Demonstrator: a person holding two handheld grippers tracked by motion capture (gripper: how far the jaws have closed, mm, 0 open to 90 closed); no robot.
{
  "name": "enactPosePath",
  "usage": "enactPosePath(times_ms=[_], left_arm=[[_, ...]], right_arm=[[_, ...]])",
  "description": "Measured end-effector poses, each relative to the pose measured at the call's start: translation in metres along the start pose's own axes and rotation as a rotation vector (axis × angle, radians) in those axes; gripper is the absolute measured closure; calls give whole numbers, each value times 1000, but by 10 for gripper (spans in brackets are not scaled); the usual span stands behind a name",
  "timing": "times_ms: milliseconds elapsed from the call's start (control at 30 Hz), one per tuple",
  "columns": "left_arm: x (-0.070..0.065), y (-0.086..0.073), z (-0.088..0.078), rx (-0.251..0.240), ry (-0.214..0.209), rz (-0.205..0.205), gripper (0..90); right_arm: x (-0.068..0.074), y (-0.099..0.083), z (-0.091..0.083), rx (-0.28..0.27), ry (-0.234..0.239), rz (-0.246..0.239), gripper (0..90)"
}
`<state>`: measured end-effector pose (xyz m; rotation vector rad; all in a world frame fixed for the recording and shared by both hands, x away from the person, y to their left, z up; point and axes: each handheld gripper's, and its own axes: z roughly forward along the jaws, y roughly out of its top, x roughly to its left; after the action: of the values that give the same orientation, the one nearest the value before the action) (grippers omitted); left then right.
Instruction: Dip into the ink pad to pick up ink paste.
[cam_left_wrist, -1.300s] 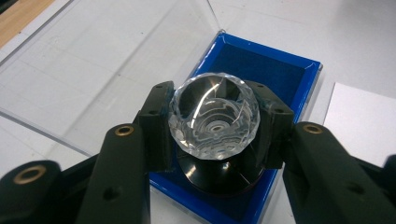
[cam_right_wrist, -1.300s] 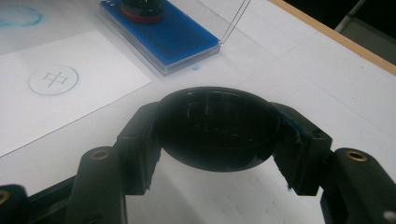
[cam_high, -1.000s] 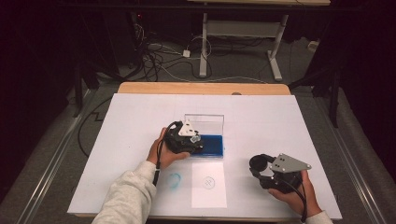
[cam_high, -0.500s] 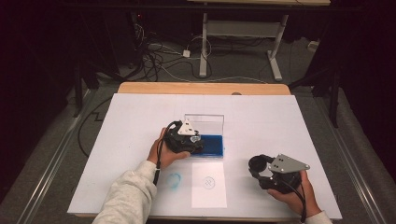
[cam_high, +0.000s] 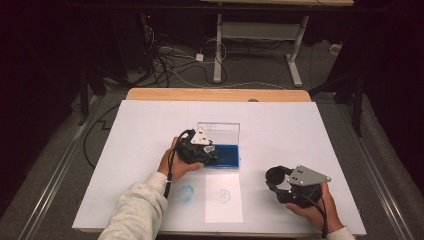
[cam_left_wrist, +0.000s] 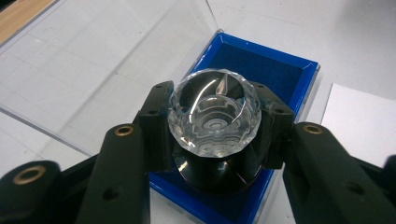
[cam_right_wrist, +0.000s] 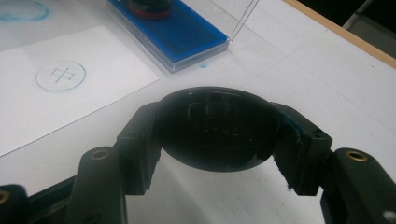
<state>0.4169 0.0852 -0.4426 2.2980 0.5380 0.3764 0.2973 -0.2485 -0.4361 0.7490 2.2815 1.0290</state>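
The left gripper (cam_left_wrist: 215, 135) pinches a clear faceted knob (cam_left_wrist: 215, 114) over the blue case (cam_left_wrist: 275, 70), just above a black round base (cam_left_wrist: 212, 179) that sits in the case. The clear lid (cam_high: 218, 131) stands open behind. The right gripper (cam_right_wrist: 217, 140) clamps a black cap (cam_right_wrist: 217, 133) above the table (cam_high: 300, 125), near the paper (cam_right_wrist: 60, 88).
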Motion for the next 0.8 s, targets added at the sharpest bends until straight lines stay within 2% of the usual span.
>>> enactPosePath(times_ms=[333, 533, 633, 800], left_arm=[[0, 2, -1, 24, 1, 13, 546], [4, 9, -2, 47, -8, -13, 547], [8, 16, -10, 6, -8, -33, 547], [5, 40, -24, -13, 2, 22, 547]], right_arm=[[1, 1, -1, -5, -2, -2, 386], [0, 1, -2, -11, -12, 7, 386], [0, 1, -2, -11, -11, 8, 386], [-1, 1, -2, -11, -11, 7, 385]])
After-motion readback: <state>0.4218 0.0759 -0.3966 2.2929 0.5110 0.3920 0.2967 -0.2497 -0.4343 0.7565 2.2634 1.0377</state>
